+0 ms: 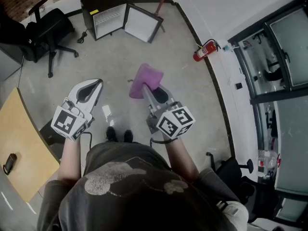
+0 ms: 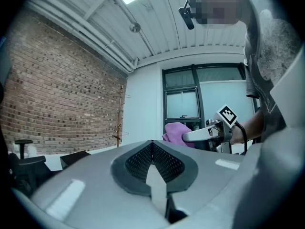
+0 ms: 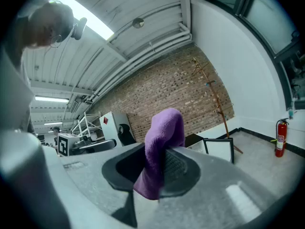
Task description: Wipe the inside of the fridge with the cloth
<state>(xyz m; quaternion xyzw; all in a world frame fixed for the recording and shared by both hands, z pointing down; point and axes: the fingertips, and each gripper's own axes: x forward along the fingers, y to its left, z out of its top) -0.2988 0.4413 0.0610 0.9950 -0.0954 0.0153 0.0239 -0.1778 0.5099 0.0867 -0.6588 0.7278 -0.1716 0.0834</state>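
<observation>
Head view shows the purple cloth (image 1: pixel 147 80) pinched in the fingers of the right gripper (image 1: pixel 146 91), up in the air in front of the person. The fingers squeeze only one fold, and most of the cloth sticks out loose. The left gripper (image 1: pixel 98 83) has its fingers closed together with nothing in them. The small black fridge (image 1: pixel 103 4) is well apart from the person, across the floor (image 1: pixel 115 61) by the wall, and its door (image 1: pixel 142 24) is swung open. No wiping has begun, I think. The cloth could slip out when it is rubbed hard, because so little of it is held. The loose part could also catch on what looks like a wire shelf (image 1: pixel 109 16) inside. The open door could get bumped by an arm reaching in. A cord (image 1: pixel 83 36) lies on the floor just beside the fridge, and a foot could trip on it. A black office chair (image 1: pixel 45 30) stands to the left of the fridge. A red fire extinguisher (image 1: pixel 206 49) sits by the right wall. A wooden bench (image 1: pixel 19 148) is near the person's left side. The walk to the fridge looks open.
</observation>
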